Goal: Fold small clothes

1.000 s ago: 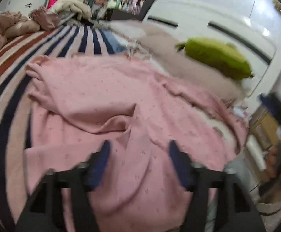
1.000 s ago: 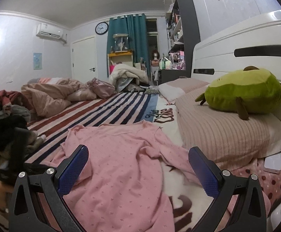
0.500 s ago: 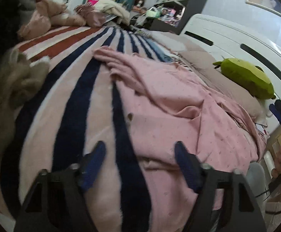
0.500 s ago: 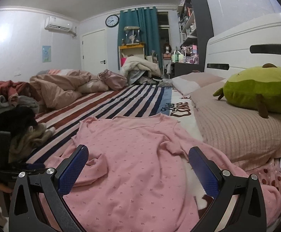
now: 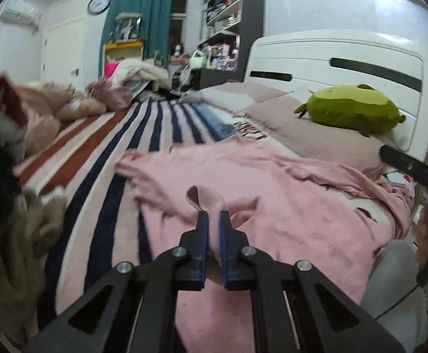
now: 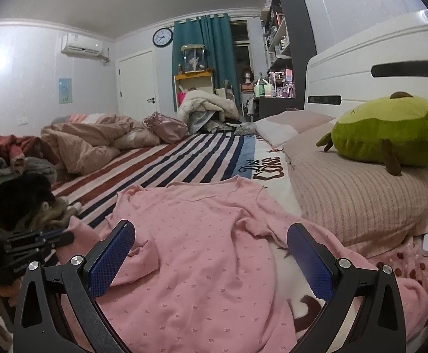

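Note:
A pink dotted long-sleeve top [image 5: 272, 206] lies spread on the striped bed, also in the right wrist view [image 6: 202, 235]. My left gripper [image 5: 212, 220] is shut on a fold of the top near its left edge, with a loop of pink cloth [image 5: 205, 198] sticking up between the blue pads. It also shows at the left of the right wrist view [image 6: 64, 236], pinching the sleeve end. My right gripper [image 6: 211, 250] is open and empty, held just above the lower part of the top.
A striped blanket [image 5: 120, 153] covers the bed. A green plush toy [image 6: 390, 135] rests on a beige pillow [image 6: 355, 194] by the white headboard [image 5: 346, 67]. A pile of clothes [image 6: 17, 170] lies at the left. Crumpled bedding [image 6: 96, 138] sits farther back.
My left gripper was open over the bed's left side; it has closed on a fold of the pink top and tilted up. The right gripper stayed open and shifted slightly.

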A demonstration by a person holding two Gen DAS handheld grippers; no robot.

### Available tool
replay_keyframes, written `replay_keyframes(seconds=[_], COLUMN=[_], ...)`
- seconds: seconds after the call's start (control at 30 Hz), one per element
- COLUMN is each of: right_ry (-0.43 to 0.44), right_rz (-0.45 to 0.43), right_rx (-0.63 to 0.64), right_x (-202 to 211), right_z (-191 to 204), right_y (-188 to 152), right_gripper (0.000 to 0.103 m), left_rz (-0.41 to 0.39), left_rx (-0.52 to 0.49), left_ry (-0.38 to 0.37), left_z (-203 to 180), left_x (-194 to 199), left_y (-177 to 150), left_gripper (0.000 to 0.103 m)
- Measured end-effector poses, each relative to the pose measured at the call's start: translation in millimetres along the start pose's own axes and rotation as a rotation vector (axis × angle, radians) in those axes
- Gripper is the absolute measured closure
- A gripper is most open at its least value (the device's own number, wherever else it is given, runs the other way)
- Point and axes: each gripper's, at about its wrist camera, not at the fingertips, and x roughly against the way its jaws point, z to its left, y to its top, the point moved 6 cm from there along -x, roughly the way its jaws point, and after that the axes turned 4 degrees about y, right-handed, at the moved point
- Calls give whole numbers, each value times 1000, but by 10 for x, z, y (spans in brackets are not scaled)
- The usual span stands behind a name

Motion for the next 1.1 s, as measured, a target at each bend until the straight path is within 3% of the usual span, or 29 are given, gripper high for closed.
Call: replay_keyframes(seconds=[0.03, 0.13, 0.23, 0.37, 0.4, 0.47, 0.5, 0.53, 0.6, 0.7, 0.87, 0.9, 1.0, 1.1], right_ry=[1, -10, -80, -163, -172, -181, -188, -192, -193, -124, 235, 287, 408, 481], right_rz=[-5, -17, -45, -95, -106, -114, -108, -102, -83, -40, 144, 181, 333, 463], right_rx=[-3, -7, -4, 0, -10, -39, -47, -49, -40, 12, 204, 233, 286, 338], right_x=[32, 128, 323, 591, 636, 693, 699, 692, 652, 478, -124, -264, -750, -1142], right_z=[-36, -154, -420, -763, -842, -1005, -1078, -1107, -1133, -947, -290, -207, 5, 182], right_y=[-7, -8, 18, 90, 97, 94, 84, 74, 39, 21, -85, -108, -226, -349], right_gripper=[0, 0, 0, 0, 0, 0, 0, 0, 0, 0, 1, 4, 32, 37], left_rz=[-11, -24, -13, 88, 111, 162, 180, 185, 158, 148, 131, 129, 132, 142], left_rx=[-9, 44, 55, 56, 35, -15, -18, -16, -11, 4, 28, 37, 66, 77], left_ry=[-20, -210, -353, -566, -587, -612, -621, -622, -585, -416, -166, -119, -52, 3], left_z=[-79, -408, -853, -1580, -1718, -1922, -1942, -1920, -1748, -1288, -499, -349, -15, 262], left_x=[30, 11, -188, -508, -541, -563, -537, -487, -359, -263, -153, -144, -172, -242], left_y=[54, 213, 275, 151, 108, 41, 27, 27, 68, 101, 135, 137, 144, 105], left_gripper=[98, 98, 98, 98, 97, 91, 82, 66, 51, 51, 48, 46, 45, 44])
